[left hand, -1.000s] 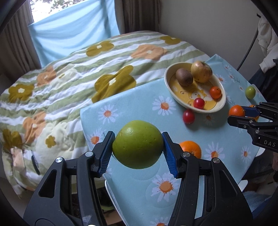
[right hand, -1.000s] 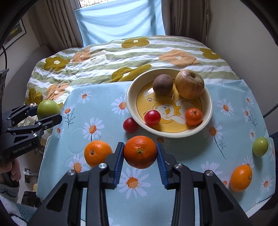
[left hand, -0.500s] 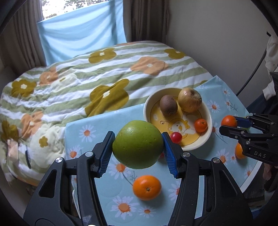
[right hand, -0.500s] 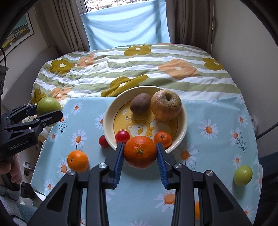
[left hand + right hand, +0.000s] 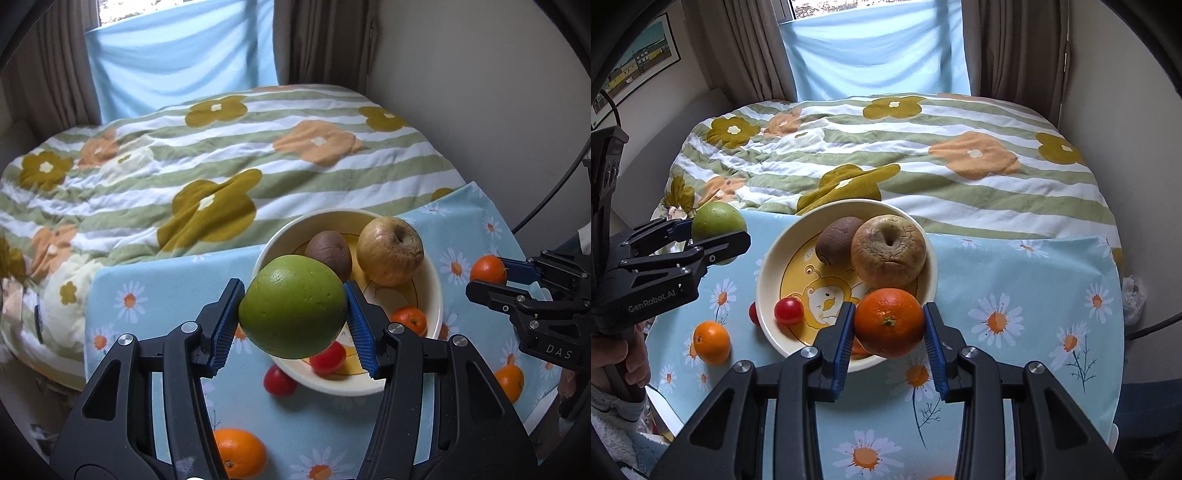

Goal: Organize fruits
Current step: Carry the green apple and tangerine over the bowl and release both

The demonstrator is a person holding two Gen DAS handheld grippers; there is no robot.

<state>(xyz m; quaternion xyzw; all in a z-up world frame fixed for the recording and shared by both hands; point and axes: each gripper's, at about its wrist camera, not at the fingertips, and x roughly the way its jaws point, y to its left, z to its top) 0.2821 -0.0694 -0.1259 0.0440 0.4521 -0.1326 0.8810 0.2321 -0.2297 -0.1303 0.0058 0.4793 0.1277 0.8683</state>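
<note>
The bowl (image 5: 764, 273) holds a kiwi (image 5: 836, 240), an apple (image 5: 888, 251) and a cherry tomato (image 5: 789, 311). The left gripper (image 5: 293, 325) clamps a green fruit (image 5: 291, 306); the right gripper (image 5: 888, 332) clamps an orange (image 5: 888, 322) over the bowl's near rim.

Our left gripper (image 5: 293, 325) is a matte black plastic frame with 2 forked arms ending in ribbed blue rubber pads (image 5: 225, 332). We count 4 round silver screw heads (image 5: 125, 339) across its knuckles. From the other camera its side reads "GenRobot.AI" in pale grey lettering, and our bare-skinned left hand (image 5: 626, 363) wraps the black handle above a fluffy grey-white sleeve cuff (image 5: 609, 428). Our right gripper (image 5: 889, 341) has the same black build with blue pads, and its flank shows "DAS" in grey letters.
</note>
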